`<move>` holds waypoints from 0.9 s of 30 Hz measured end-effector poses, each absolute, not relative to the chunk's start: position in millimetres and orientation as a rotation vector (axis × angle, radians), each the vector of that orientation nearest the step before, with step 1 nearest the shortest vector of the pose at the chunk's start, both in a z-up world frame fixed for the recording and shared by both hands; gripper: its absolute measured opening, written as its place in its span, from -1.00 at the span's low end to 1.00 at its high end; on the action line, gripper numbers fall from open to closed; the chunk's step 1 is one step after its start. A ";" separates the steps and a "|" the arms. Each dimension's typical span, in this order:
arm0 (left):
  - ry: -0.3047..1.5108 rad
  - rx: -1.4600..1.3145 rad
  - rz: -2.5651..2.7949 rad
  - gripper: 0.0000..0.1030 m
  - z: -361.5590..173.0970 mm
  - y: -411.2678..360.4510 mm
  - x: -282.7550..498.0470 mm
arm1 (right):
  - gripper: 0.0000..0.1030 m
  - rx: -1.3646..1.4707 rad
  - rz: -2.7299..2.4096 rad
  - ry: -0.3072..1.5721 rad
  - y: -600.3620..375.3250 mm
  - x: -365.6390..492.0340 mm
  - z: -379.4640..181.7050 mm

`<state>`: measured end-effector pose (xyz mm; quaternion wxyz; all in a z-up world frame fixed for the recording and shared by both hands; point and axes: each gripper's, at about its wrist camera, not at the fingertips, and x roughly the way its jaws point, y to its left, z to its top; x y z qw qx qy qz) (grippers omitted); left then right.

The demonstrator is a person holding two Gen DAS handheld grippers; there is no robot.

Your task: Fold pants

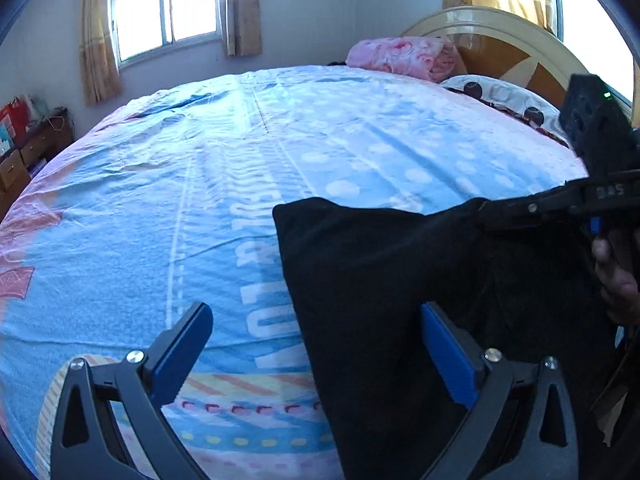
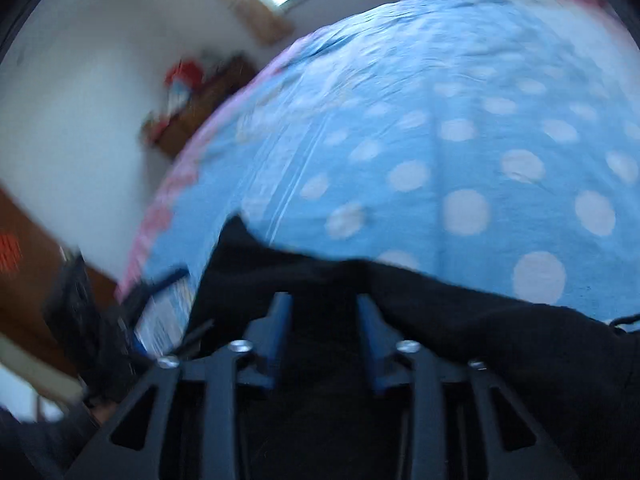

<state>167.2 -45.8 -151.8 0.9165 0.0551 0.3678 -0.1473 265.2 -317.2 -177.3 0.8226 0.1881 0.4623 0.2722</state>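
Two grippers are working black pants (image 1: pixel 384 300) on a blue dotted bedspread (image 1: pixel 200 184).

Lower centre of the left view, the left gripper (image 1: pixel 316 344) is sitting spread wide, its right finger against the fabric's edge. At right, the right gripper (image 1: pixel 504 212) is pinching the pants' upper corner; its own blurred view is showing dark cloth between the narrowed fingers (image 2: pixel 280 320).

You're in a home bedroom: a bed (image 1: pixel 240 168) fills your view, spread with a blue polka-dot sheet (image 2: pixel 460 140). At its head you've got a curved wooden headboard (image 1: pixel 508 40), a folded pink blanket (image 1: pixel 404 56) and a spotted pillow (image 1: pixel 500 96). Curtained windows (image 1: pixel 168 8) light the far wall, with a wooden drawer unit (image 1: pixel 24 160) beside the bed.
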 end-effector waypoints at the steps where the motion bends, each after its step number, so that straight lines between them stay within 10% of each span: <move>1: 0.745 0.131 -0.297 1.00 -148.6 -46.3 164.5 | -0.39 0.387 0.579 0.974 -316.0 263.2 -172.8; 7: 0.673 0.177 -0.278 1.00 -127.3 -51.7 166.5 | -0.05 0.395 0.496 0.880 -349.6 220.2 -145.0; 27: 0.736 0.235 -0.312 1.00 -136.6 -79.4 123.9 | 0.06 0.334 0.562 0.832 -355.7 121.0 -147.6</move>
